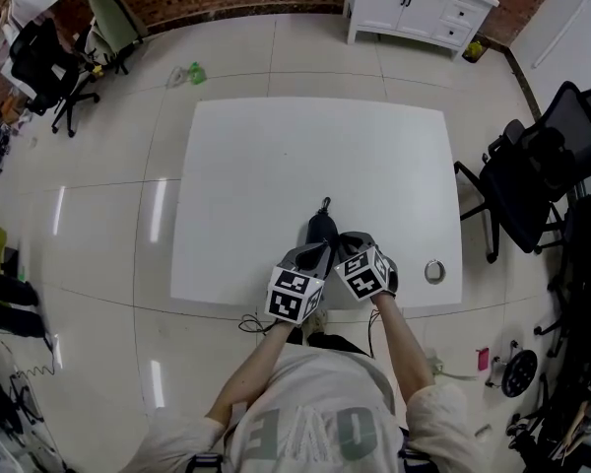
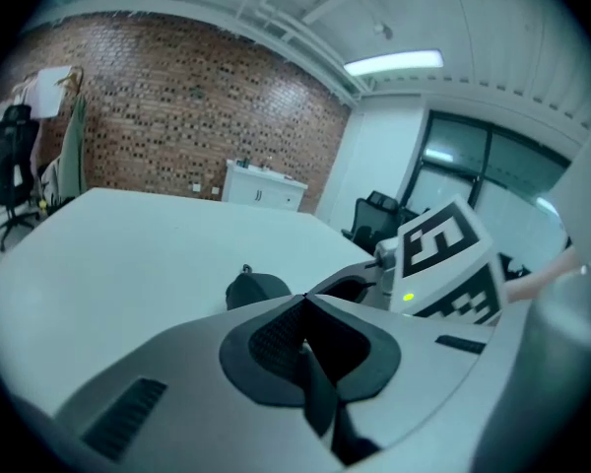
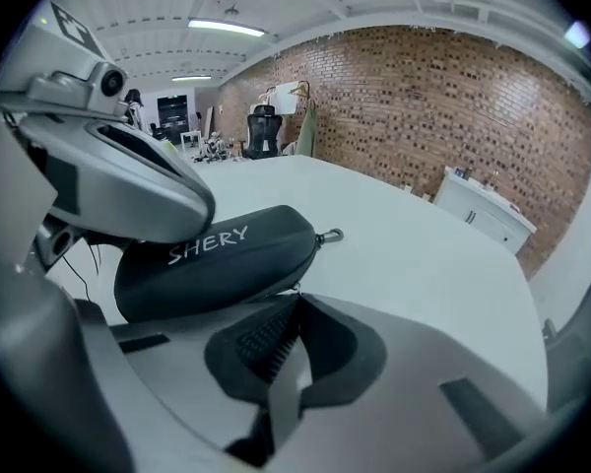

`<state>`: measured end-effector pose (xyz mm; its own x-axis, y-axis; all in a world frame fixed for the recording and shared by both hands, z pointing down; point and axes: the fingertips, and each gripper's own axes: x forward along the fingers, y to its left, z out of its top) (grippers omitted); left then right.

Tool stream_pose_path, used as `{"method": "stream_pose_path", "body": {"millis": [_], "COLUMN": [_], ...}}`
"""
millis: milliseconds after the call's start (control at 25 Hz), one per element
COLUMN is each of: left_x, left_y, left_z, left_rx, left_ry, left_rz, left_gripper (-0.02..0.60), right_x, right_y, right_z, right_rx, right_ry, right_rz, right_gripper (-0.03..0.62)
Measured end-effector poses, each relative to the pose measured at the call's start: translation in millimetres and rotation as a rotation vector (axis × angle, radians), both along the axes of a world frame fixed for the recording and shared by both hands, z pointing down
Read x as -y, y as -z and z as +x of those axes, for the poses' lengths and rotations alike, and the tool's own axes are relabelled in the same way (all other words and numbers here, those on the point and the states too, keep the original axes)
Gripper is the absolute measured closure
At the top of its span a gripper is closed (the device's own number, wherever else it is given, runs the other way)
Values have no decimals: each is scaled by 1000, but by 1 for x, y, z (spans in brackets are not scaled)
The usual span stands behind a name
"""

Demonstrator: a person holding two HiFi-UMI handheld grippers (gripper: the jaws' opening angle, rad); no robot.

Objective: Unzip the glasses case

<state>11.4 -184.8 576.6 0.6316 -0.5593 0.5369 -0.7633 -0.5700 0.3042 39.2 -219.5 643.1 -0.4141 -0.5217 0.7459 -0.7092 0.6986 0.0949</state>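
Tongs on both sides are pressed shut with nothing between the pads, so you hold nothing yet. In the head view your left tongs (image 1: 311, 255) and right tongs (image 1: 348, 245) sit side by side near the front edge of the white desk (image 1: 276, 166). Their tips are at the near end of the dark glasses case (image 1: 322, 227), which lies pointing away from you. Whether either tip touches it is not clear from up there.

In the left gripper view the pads meet flat. The case (image 2: 257, 289) shows just past the tips, a little to the left, with the right tongs close on the right. Your best move is probably to open this side first and clamp the case's body, so it cannot slide on the smooth desk.

In the right gripper view the case (image 3: 212, 259) lies just beyond the closed tips. It has a metal loop (image 3: 330, 236) at its far end, and the left tongs overhang its other end. Something small sits on the seam right at your tips. It may be the zip pull, but it is too small to be sure. Part the pads, pinch the pull squarely, and draw along the seam rather than upward, or the case will likely lift.
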Motion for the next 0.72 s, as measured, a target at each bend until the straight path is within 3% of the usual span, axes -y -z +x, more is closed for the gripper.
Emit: {"method": "stream_pose_path", "body": {"millis": [120,200,400,600,720], "left_x": [-30,-45,-45,-27,-12], "left_y": [7,-2,-24,-25,-27], "left_z": [12,18,-1,-33,-41], "left_rx": [-131,-147,-26,32,51], "left_ry": [11,-1,26,93,116], "left_rz": [-100,-162,-144,-71,-52], "left_gripper": [581,581,581,581,581], "right_x": [1,0,-16,-59,-89], "right_y": [0,1,3,5,5], "right_z": [2,5,12,5,-12], "right_rx": [17,19,22,70,90], "right_ry": [-15,-22,-26,-56,-18], "right_rz": [-2,0,-1,-43,-60], "right_gripper": [594,594,594,594,594]}}
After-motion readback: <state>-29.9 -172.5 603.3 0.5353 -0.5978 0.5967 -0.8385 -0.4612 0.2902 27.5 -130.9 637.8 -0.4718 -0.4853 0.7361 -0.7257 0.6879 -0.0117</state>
